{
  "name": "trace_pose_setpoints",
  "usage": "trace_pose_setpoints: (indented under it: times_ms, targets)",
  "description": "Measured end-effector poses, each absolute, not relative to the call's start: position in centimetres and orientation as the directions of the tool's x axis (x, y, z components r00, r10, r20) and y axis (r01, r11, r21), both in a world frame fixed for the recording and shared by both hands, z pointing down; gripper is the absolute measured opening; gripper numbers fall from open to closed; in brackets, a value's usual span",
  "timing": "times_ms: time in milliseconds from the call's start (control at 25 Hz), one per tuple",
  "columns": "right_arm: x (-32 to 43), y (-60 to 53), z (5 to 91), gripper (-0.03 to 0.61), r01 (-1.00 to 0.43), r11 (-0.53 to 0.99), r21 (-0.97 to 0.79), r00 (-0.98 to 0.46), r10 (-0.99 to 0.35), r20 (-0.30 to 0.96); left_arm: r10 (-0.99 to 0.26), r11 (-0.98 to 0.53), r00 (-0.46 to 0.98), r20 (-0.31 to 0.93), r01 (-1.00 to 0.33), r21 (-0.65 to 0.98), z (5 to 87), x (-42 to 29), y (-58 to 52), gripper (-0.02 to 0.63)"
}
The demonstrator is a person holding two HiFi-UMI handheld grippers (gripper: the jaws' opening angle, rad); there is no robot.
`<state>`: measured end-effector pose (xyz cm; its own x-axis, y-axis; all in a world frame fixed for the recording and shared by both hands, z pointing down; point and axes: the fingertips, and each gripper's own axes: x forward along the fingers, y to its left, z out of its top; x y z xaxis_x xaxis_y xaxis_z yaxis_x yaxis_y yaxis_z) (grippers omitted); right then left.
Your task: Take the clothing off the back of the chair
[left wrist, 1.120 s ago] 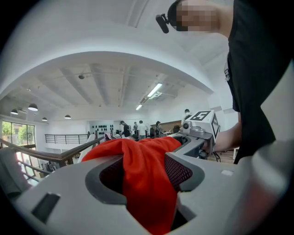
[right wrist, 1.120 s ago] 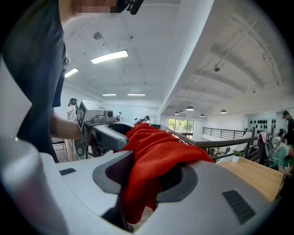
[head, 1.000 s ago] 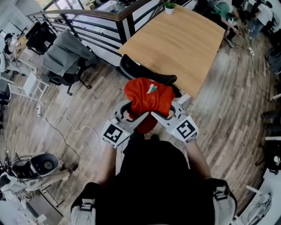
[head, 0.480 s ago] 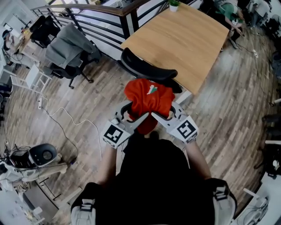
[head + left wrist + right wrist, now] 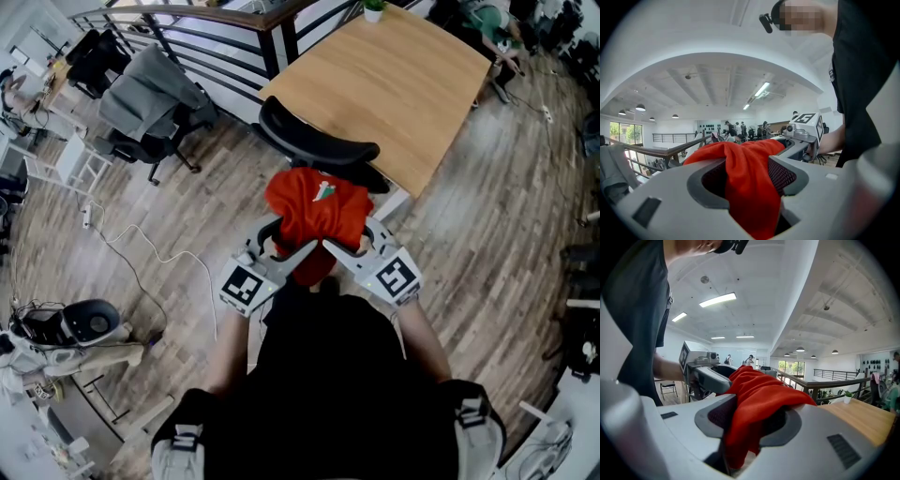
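The plank floor (image 5: 169, 225) fills most of your head view. A light wooden table (image 5: 394, 84) stands ahead of you, and a dark railing (image 5: 187, 19) runs along the far left behind it. At the left, an office chair draped in grey cloth (image 5: 150, 98) stands well apart from you.

The black chair (image 5: 314, 145) is pushed up to the near edge of the table, with its curved back towards you. The red garment (image 5: 314, 211) is bunched in a heap just on your side of that back, up between your two tools. From above you cannot tell whether cloth and chair touch.

Your left gripper (image 5: 289, 239) has its jaws part-way apart and closed on a thick fold of the red garment. In the left gripper view, the cloth fills the gap between the dark pads (image 5: 785, 176) and hangs down through it. Your right gripper (image 5: 352, 239) holds the same garment more narrowly. In the right gripper view, the red cloth is pinched between its jaws and spills over the right one. The two grippers angle in towards each other, their tips close together under the heap, with a marker cube (image 5: 246, 284) on the left one and another marker cube (image 5: 396, 275) on the right.

A thin pale cable (image 5: 141, 258) trails across the floor at your left. A small potted plant (image 5: 373, 7) sits at the table's far edge.
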<state>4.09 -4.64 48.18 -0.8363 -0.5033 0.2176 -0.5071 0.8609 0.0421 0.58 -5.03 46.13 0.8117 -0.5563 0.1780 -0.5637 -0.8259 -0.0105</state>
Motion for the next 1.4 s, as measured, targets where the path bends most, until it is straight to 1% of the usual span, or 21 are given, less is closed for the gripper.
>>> trace_pose_setpoints:
  times_ms: [840,1080,1400]
  targets:
    - [3.8,-4.0,49.0,0.147,-0.523,0.852,0.024,-0.826,-0.513,0.235,-0.536,-0.837,0.819,0.205,-0.547,-0.007,46.8,0.4,-4.6,0.256]
    - [3.0,-4.0,49.1,0.147,-0.514,0.857,0.035,-0.828,-0.507,0.242,-0.542,-0.833,0.816,0.2,-0.554,0.001,47.0,-0.4,-4.6,0.256]
    - [3.6,-3.7,48.9,0.147,-0.517,0.855,0.052,-0.825,-0.513,0.238,-0.54,-0.837,0.821,0.187,-0.547,-0.017,46.7,0.2,-4.2,0.256]
